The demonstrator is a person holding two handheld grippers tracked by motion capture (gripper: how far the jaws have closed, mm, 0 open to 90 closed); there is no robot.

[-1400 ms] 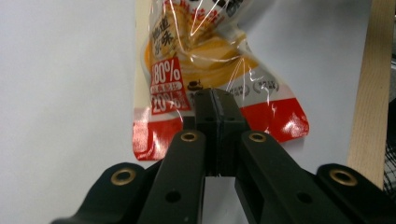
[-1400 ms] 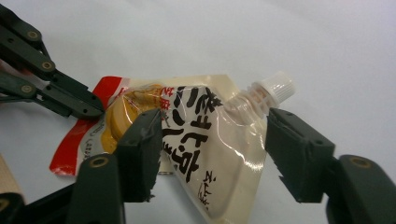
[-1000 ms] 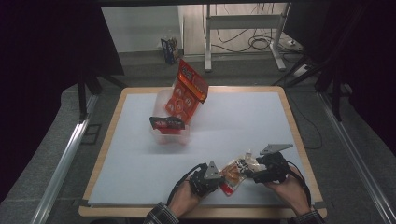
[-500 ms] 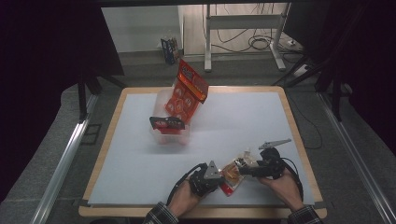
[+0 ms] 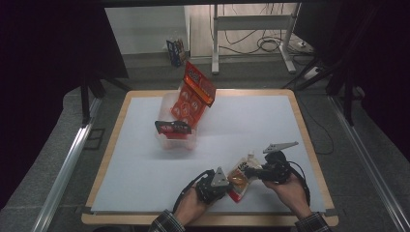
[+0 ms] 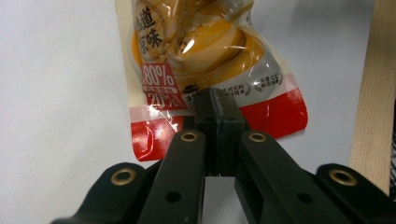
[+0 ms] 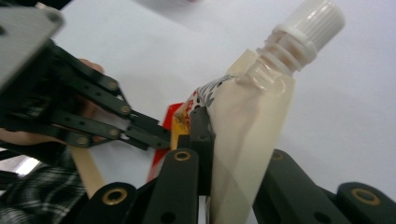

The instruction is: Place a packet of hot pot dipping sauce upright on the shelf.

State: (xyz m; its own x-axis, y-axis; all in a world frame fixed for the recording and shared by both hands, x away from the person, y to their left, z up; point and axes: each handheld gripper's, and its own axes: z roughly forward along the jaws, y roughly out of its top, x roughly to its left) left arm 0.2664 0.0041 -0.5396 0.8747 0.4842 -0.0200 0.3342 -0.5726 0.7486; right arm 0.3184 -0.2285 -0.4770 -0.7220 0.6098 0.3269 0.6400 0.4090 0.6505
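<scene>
Down at the near edge of the table (image 5: 145, 191), toward the right corner, both hands are on one thing: a spouted food pouch (image 5: 240, 177), orange and red print, white screw cap.

The left gripper (image 5: 227, 183) has its fingers pressed together on the pouch's red bottom seam — clear in the left gripper view, where the pouch (image 6: 205, 70) stretches away from the clamped edge. The right gripper (image 5: 251, 172) has just been closing, and in the right gripper view its fingers now pinch the pale upper part of the pouch (image 7: 247, 140), just below the white cap (image 7: 310, 23). So the pouch is held at both ends, just off the table surface.

Farther back, toward the far left, a clear plastic bin (image 5: 176, 137) holds upright orange snack packs (image 5: 196, 94) and a dark packet (image 5: 172, 127) — a likely destination, by my reading.

How to play this well: two grips on a soft pouch means one should let go before any carry, or the film gets stretched. I'd keep the right hand's hold near the stiff neck, since that part won't slip or fold, release the bottom seam cleanly, then lift with the pouch hanging under the spout. Don't squeeze the full belly.
</scene>
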